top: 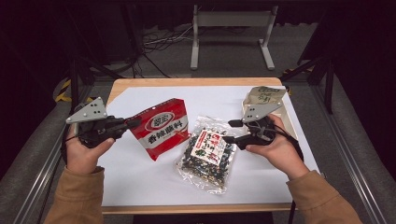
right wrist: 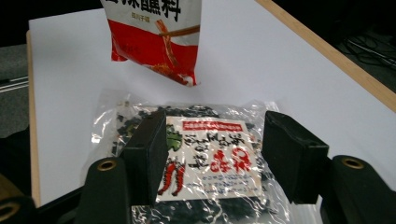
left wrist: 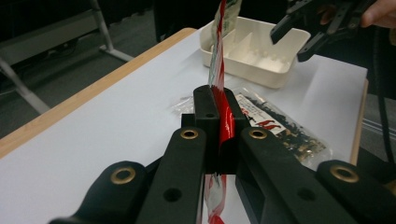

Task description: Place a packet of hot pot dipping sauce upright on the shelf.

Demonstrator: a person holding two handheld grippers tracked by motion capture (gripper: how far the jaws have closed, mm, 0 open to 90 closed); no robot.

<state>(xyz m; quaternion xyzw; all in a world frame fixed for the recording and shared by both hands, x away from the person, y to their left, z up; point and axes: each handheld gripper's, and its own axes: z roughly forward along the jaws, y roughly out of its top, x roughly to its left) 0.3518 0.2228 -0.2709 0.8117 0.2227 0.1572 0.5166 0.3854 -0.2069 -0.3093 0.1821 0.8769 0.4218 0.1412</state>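
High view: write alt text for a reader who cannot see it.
The left gripper holds a red and white packet lifted off the white table. The right gripper, jaws open, hovers at a clear packet of dark bits; a white tray sits behind it.

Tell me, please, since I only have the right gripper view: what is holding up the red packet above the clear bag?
Observer: The left gripper is shut on the red packet, clamping its edge, as the left gripper view shows.
Operator: Thank you. Is anything else on the table besides the two packs?
Observer: Yes, a white tray with dividers stands at the far right of the table, with a pale packet in it.
Operator: And where is my gripper relative to the clear bag?
Observer: In the high view the right gripper hangs open at the right edge of the clear bag, not gripping it.
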